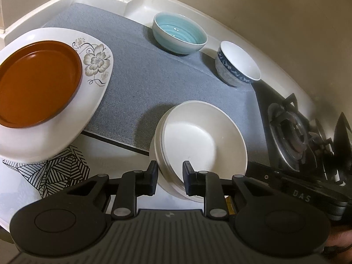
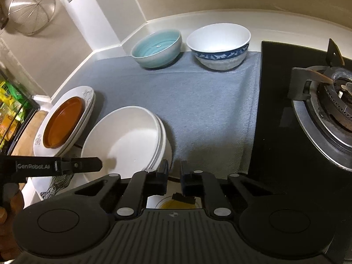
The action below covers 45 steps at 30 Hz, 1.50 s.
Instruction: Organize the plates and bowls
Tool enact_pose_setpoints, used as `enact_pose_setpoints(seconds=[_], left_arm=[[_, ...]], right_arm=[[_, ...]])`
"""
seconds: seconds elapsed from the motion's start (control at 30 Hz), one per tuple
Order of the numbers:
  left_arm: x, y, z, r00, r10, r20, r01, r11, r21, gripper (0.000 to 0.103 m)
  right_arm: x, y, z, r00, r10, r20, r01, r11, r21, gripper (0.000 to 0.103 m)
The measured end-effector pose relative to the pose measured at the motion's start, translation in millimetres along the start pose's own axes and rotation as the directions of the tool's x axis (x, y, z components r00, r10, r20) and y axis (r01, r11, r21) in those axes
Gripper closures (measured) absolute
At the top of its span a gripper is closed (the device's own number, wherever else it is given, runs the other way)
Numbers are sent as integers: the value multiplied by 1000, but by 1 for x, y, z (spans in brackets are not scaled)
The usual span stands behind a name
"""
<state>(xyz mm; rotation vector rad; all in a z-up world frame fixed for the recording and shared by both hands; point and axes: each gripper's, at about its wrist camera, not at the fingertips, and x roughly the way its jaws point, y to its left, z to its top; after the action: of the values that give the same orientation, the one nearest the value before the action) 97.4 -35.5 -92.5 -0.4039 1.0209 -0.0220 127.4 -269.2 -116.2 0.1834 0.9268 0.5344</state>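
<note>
left tool (image 1: pixel 170 171) clamps stacked white plates' (image 1: pixel 198 140) rim; right tool (image 2: pixel 174 171) closed, empty; strainer (image 2: pixel 30 11) only in right view.

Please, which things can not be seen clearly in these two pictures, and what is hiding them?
- Stack of white plates: its near rim, left wrist view, hidden behind the left gripper; the count is unclear.
- Orange plate: cut off by the left edge, same view.
- Yellowish thing: right wrist view, mostly covered by the right gripper; cannot be identified.
- Gas burner: cut off by the right edge.
</note>
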Motion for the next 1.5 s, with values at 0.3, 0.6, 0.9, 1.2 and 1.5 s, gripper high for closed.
enact_pose_setpoints(seconds=[0.3, 0.6, 0.9, 1.2, 1.5], left_arm=[[0, -15, 1, 1000, 6, 4, -6, 996, 90, 77], [2, -21, -4, 999, -27, -37, 32, 991, 133, 77], [-5, -14, 1, 1000, -26, -12, 28, 994, 109, 76], [-33, -2, 18, 997, -58, 60, 51, 994, 101, 67], [-45, 19, 50, 990, -69, 119, 61, 995, 76, 67]], right_arm=[[-14, -9, 12, 997, 2, 81, -7, 998, 66, 70], [6, -7, 10, 1000, 13, -18, -12, 999, 51, 63], [4, 1, 0, 999, -9, -48, 11, 999, 38, 82], [-3, -3, 1, 999, -44, -29, 46, 996, 79, 79], [-27, 12, 9, 988, -129, 82, 122, 989, 87, 79]])
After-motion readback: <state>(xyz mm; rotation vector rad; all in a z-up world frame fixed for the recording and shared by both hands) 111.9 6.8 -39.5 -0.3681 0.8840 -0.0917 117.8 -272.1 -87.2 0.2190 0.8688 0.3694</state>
